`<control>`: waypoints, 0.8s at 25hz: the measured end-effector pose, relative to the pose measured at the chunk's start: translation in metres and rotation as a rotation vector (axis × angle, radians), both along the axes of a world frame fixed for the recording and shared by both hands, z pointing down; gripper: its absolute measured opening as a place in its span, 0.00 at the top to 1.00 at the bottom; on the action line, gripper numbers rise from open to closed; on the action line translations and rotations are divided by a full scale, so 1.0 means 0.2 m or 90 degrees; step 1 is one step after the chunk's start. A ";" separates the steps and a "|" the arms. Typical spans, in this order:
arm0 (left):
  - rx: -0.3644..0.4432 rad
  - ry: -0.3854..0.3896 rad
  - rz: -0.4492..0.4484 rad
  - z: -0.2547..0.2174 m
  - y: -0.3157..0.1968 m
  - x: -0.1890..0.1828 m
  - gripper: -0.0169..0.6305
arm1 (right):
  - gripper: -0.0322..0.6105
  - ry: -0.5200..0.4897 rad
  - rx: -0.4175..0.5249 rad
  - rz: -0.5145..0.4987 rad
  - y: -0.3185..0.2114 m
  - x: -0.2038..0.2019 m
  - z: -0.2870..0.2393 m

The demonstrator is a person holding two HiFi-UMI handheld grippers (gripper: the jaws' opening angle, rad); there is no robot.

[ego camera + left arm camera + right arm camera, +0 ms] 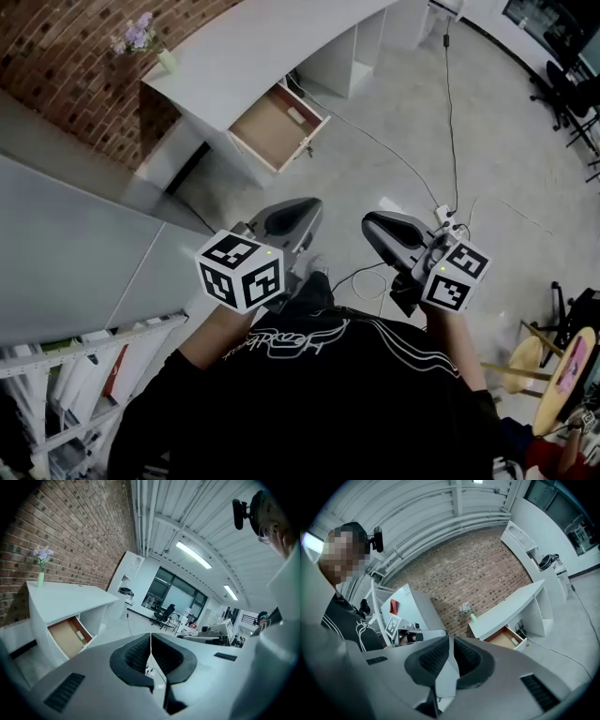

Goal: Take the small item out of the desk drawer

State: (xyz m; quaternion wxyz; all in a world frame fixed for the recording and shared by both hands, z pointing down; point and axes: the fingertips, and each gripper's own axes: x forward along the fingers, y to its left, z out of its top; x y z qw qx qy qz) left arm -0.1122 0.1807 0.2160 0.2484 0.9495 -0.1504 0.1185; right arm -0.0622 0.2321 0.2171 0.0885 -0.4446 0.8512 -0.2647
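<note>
The white desk stands far ahead against a brick wall, and its wooden drawer is pulled open. A small white item lies at the drawer's right end. The drawer and item also show in the left gripper view, and the drawer and item in the right gripper view. My left gripper is held close to my body, shut and empty. My right gripper is beside it with its jaws together and nothing between them. Both are well short of the desk.
A vase of flowers stands on the desk's left end. A black cable runs over the floor to a power strip. A grey cabinet and a bookshelf are at my left. Office chairs and a stool are at right.
</note>
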 end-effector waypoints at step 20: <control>-0.065 0.045 -0.013 0.35 -1.19 0.21 0.93 | 0.86 0.083 -0.074 -0.029 -1.30 0.21 0.32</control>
